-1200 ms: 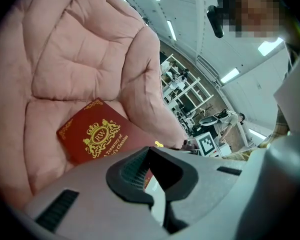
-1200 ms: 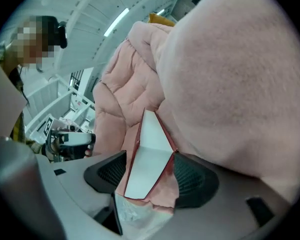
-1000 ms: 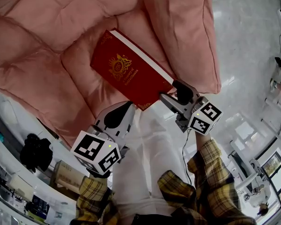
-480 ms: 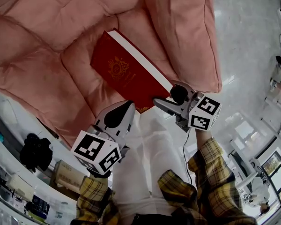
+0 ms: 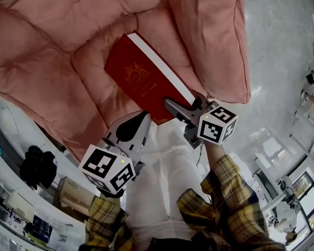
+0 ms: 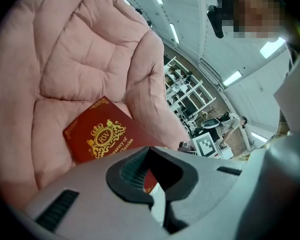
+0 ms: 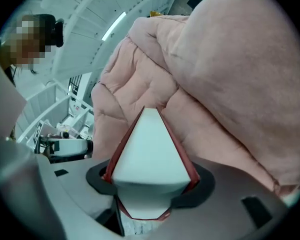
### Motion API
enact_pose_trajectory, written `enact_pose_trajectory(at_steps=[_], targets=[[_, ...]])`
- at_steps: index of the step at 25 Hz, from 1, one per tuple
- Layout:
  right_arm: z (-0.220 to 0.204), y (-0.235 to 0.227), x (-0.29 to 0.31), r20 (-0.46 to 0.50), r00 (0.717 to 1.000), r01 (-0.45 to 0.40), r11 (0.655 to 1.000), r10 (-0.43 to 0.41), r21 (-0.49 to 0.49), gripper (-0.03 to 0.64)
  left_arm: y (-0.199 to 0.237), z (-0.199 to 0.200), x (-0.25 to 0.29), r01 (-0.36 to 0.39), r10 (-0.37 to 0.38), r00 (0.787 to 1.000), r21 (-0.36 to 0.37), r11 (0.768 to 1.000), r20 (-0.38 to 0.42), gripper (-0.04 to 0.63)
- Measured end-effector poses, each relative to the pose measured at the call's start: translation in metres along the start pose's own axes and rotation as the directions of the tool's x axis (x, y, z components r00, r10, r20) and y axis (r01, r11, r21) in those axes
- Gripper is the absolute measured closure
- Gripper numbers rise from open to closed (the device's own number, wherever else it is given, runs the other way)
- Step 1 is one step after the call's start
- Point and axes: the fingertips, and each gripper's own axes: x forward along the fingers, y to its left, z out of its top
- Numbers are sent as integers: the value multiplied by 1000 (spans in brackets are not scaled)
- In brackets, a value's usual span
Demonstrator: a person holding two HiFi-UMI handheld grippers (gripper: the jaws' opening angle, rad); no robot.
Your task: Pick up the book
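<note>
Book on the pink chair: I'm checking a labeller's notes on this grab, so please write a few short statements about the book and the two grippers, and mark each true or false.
1. The book lies closed on a pink padded chair. True.
2. Its cover is blue. False: it is dark red with a gold crest.
3. The right gripper has a corner of the book between its jaws. True: the jaws are closing on that corner.
4. The left gripper grips the book too. False: it hangs just short of the book's near edge and holds nothing.
</note>
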Motion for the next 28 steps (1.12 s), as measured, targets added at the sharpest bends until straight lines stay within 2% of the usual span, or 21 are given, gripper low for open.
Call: enact_pose_trajectory(at_steps=[8, 13, 22, 28], targets=[[5, 7, -10, 3, 1000, 11, 1000, -11, 22, 362, -5, 5, -10, -15, 15, 999, -1, 1000, 29, 591], [15, 20, -17, -4, 1000, 7, 999, -7, 47, 364, -14, 22, -21, -24, 24, 997, -5, 1000, 68, 591], [43, 87, -50, -11, 998, -56, 995, 57, 85, 365, -67, 64, -60, -33, 35, 989, -14, 999, 147, 592], [71, 149, -74, 4, 996, -88, 994, 88, 65, 364, -108, 102, -116, -59, 44, 971, 55, 997, 236, 592]])
